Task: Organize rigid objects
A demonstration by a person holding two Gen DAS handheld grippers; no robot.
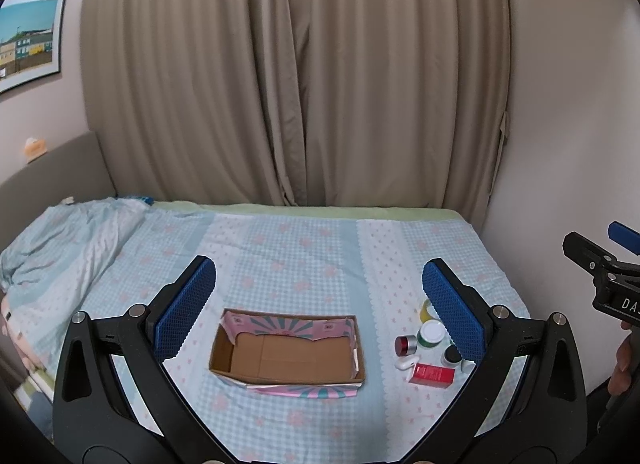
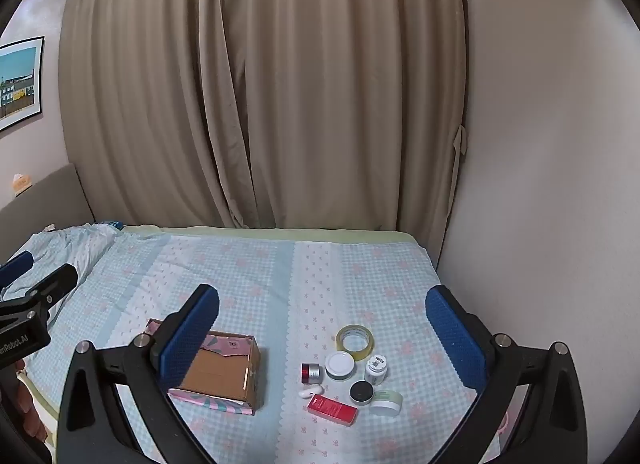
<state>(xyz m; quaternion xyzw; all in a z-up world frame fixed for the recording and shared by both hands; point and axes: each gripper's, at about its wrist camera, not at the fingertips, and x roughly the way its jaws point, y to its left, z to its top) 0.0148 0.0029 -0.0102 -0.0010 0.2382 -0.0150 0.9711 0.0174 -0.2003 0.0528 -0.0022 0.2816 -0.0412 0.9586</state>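
An open cardboard box [image 1: 287, 356] [image 2: 224, 374] with pink patterned flaps lies empty on the bed. To its right sits a cluster of small items: a tape roll [image 2: 355, 339], a white-lidded jar [image 2: 340, 365] [image 1: 431, 334], a red jar [image 2: 311, 372] [image 1: 406, 345], a small white bottle [image 2: 376, 369], a black-lidded jar [image 2: 361, 391], a pale green jar [image 2: 386, 401], a white earbud case [image 2: 311, 390] and a red carton [image 2: 332, 409] [image 1: 433, 374]. My left gripper [image 1: 320, 304] hangs open above the box. My right gripper [image 2: 322, 328] is open above the cluster, holding nothing.
The bed [image 1: 304, 248] carries a blue checked sheet with a rumpled blanket [image 1: 68, 240] at its left end. Beige curtains [image 1: 296, 76] hang behind it, and a plain wall [image 2: 540, 184] closes off the right side. A person's hand [image 1: 624, 360] holds the right gripper's handle.
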